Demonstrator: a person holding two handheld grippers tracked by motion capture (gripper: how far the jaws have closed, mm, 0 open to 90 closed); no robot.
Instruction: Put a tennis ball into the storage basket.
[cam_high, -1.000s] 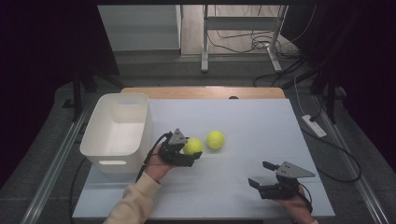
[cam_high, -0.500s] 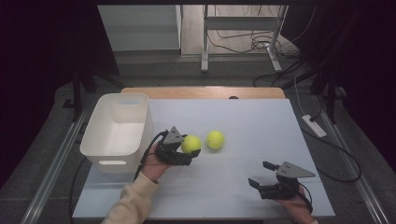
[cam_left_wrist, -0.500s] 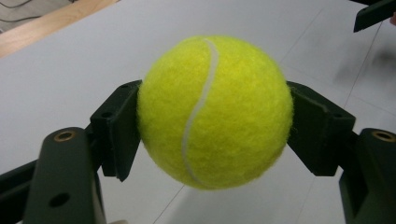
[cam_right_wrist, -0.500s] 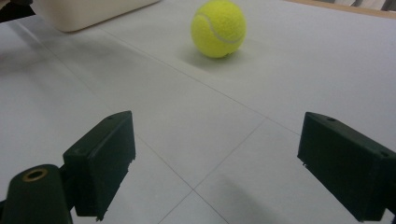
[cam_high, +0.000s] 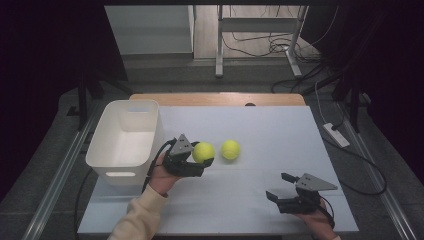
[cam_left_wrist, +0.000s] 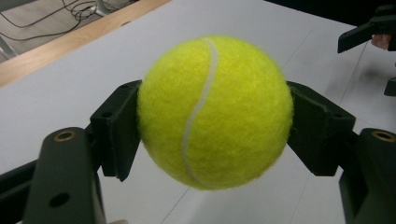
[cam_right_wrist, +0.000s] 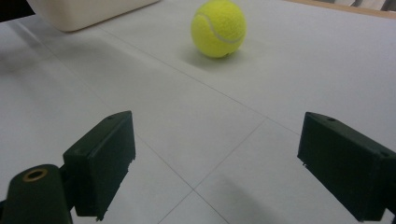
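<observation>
We see a pale worktop (cam_high: 280, 135) carrying a white bin (cam_high: 125, 137) at its left and one tennis ball (cam_high: 230, 149) near its middle.

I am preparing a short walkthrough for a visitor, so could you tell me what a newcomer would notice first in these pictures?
First, the bright yellow tennis ball clamped between the jaws of the left gripper, held up off the white table. Next, a second tennis ball lying free on the table just to its right, and the white bin at the table's left edge. The right gripper waits open near the front right.
</observation>
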